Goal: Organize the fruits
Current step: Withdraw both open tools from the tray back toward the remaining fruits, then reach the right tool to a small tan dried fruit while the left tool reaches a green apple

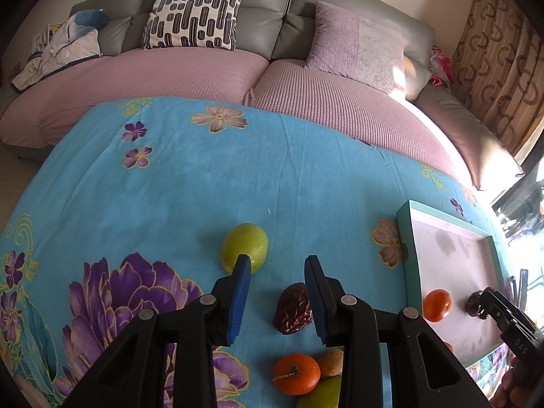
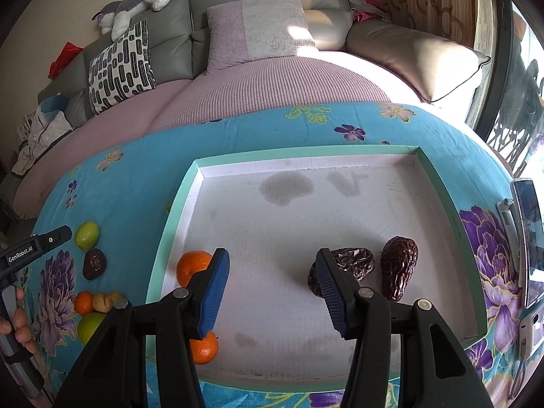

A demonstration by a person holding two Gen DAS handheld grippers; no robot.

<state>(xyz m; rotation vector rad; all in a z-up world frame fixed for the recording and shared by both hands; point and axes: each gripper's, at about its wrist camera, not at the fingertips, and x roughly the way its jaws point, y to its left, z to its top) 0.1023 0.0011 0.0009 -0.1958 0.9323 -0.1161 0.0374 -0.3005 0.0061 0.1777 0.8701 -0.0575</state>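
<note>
Blue-padded left tongs [image 1: 277, 273] hover with pads apart over a wrinkled brown date [image 1: 293, 308] on the floral turquoise counter [image 1: 153, 197], seemingly lining up a pick. Right tongs [image 2: 272, 265], also apart and empty, hang above the shallow mint-rimmed white tray [image 2: 190, 176], where oranges sit left and dates right, leaving open room between.

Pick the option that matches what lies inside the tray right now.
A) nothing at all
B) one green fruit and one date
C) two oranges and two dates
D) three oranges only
C: in the right wrist view, the tray holds one orange and a second orange at its left side, plus one date and another date toward its right.
</note>
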